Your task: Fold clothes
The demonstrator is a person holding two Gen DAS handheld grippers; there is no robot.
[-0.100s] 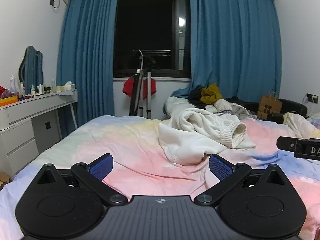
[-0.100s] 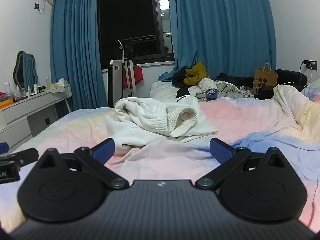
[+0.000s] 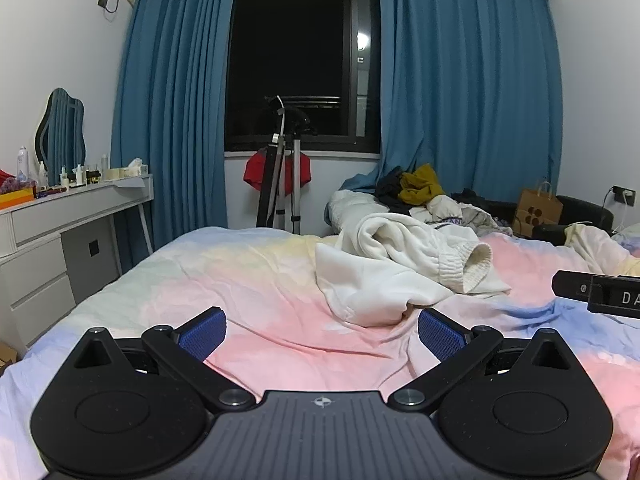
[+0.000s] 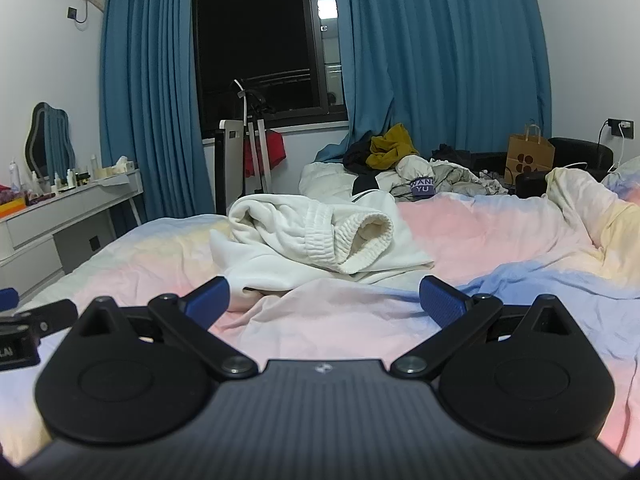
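The left gripper (image 3: 322, 330) had its two blue-padded jaws spread wide apart, holding nothing, low over a bedsheet (image 3: 248, 280) washed in pink, yellow and blue. The right gripper (image 4: 324, 300) was the same: jaws wide apart and empty, just above the sheet. Both pointed forward across the bed, side by side, each one's black edge showing at the margin of the other's view.

Just beyond the jaws lay a crumpled white sweatshirt (image 3: 404, 264), bunched in a heap on the bed with one ribbed cuff turned toward the cameras. It sat ahead and to the right of the left gripper, and ahead and slightly left of the right gripper (image 4: 316, 232), touching neither.

Farther back, at the far edge of the bed, was a pile of other clothes (image 4: 400, 160) in white, grey, black and mustard. A brown paper bag (image 3: 538, 210) stood to the right of it. Along the left wall stood a white dresser (image 3: 60, 232) crowded with bottles, with a wavy-edged mirror (image 3: 62, 134) above. Blue curtains (image 3: 176, 100) framed a dark window (image 3: 296, 60) on the back wall.
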